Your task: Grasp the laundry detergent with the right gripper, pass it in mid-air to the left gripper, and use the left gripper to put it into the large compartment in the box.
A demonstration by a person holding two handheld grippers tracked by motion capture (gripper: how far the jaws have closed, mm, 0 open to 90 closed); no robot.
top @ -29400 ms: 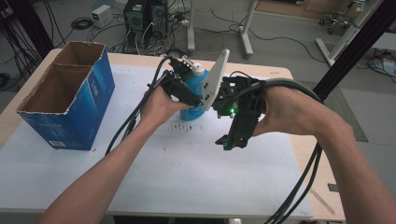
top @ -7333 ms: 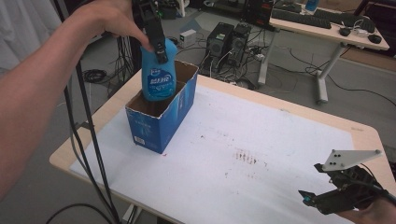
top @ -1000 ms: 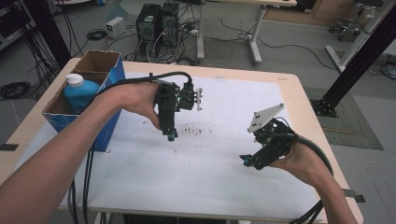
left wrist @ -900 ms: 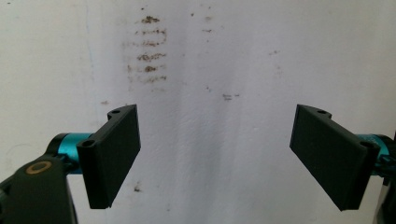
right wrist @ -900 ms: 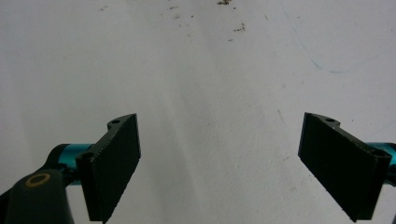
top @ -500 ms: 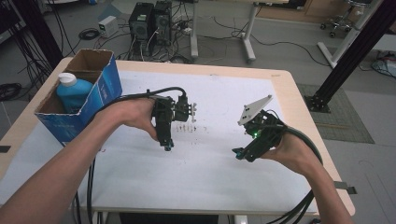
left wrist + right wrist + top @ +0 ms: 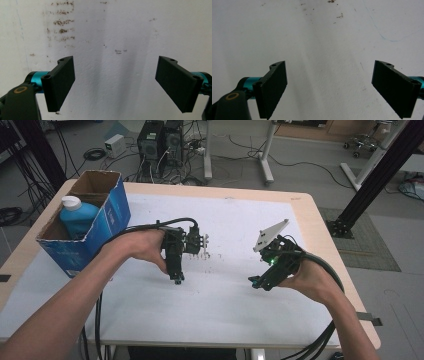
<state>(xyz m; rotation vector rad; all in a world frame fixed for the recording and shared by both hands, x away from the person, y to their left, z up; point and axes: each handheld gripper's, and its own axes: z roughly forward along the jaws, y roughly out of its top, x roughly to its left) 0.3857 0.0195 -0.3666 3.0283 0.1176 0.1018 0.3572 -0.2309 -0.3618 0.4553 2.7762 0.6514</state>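
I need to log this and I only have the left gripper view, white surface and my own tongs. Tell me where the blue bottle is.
Observer: The blue bottle stands upright in the blue cardboard box at the table's far left.
Operator: Report the right tongs.
Observer: The right gripper has its jaws wide apart with bare table between them.
Operator: Say where my own hand sits on the table.
Observer: The left gripper points down near the table's middle, beside a patch of brown specks; its jaws are open with bare surface between them.
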